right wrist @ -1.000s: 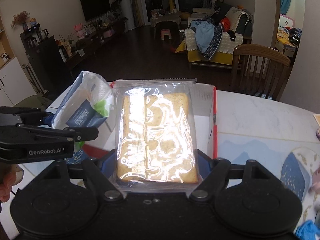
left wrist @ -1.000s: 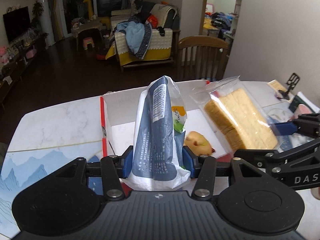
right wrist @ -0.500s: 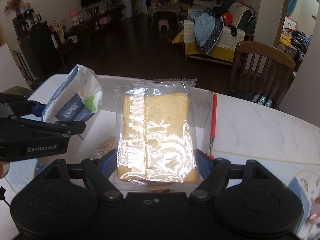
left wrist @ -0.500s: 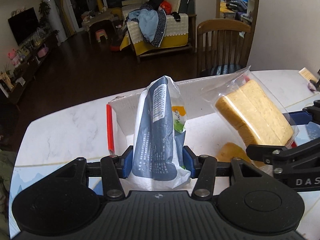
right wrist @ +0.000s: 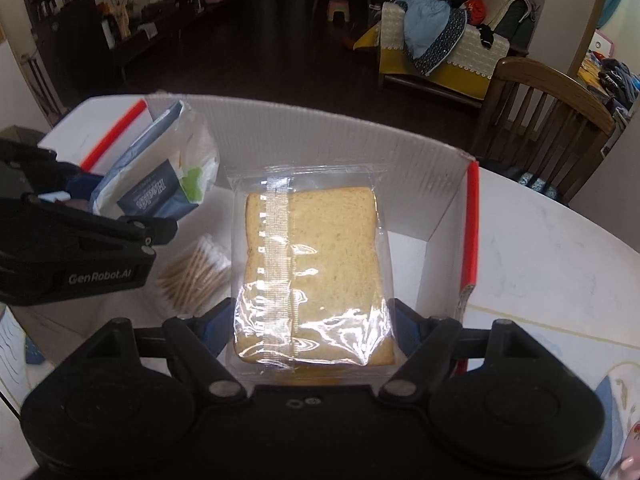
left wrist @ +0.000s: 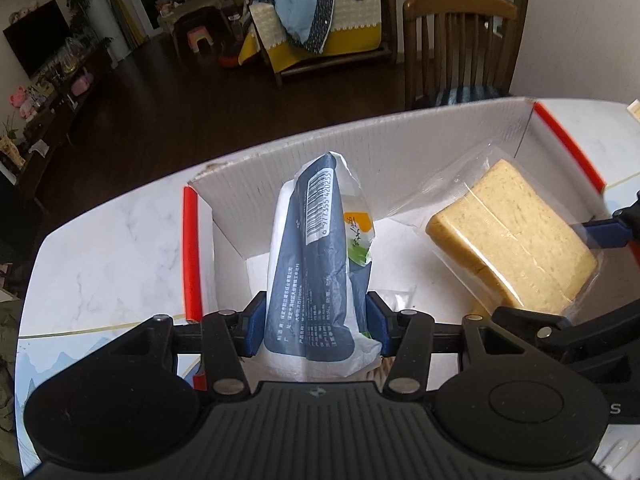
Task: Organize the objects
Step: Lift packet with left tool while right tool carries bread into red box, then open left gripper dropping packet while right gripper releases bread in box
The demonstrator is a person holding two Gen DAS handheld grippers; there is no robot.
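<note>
My left gripper [left wrist: 316, 326] is shut on a blue and white packet [left wrist: 316, 256] and holds it upright over the white box with red edges [left wrist: 384, 148]. My right gripper [right wrist: 314, 326] is shut on a clear bag of sliced bread [right wrist: 312, 264], held over the same box [right wrist: 444, 184]. The bread bag [left wrist: 508, 240] shows at the right in the left wrist view. The blue packet [right wrist: 160, 176] shows at the left in the right wrist view. A pack of cotton swabs [right wrist: 196, 272] lies on the box floor.
The box sits on a white marble table [left wrist: 112, 248]. A wooden chair [left wrist: 456, 44] stands behind the table's far edge. A patterned mat [right wrist: 528, 344] lies on the table to the right of the box.
Both grippers have moved forward and down over the box with their loads. The box walls now fill more of both views, and the swab pack has come into sight.
</note>
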